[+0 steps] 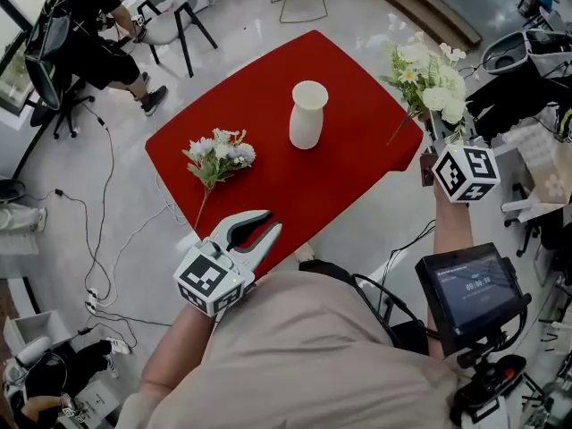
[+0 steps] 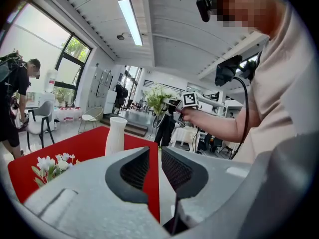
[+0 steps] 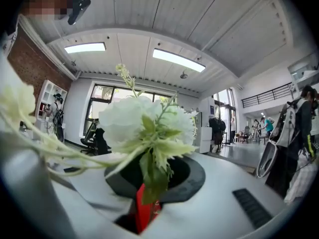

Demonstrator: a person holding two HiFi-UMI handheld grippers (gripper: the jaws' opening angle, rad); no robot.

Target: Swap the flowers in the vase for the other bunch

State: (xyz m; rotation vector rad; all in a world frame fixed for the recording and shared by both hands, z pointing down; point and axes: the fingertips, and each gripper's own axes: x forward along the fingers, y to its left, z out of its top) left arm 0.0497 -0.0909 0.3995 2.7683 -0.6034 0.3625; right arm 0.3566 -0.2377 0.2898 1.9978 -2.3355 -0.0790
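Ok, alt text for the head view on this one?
The right gripper holds a white flower bunch by the right edge of a red table, where an empty white vase stands. A smaller bunch lies left of the vase, and the left gripper, fingers empty, hovers at the near edge.

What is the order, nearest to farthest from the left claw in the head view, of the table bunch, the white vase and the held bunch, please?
From the left claw:
1. Table bunch, lying on the left part of the red table, stem toward the claw.
2. White vase, upright mid-table.
3. Held bunch, in the right claw, past the table's right edge.
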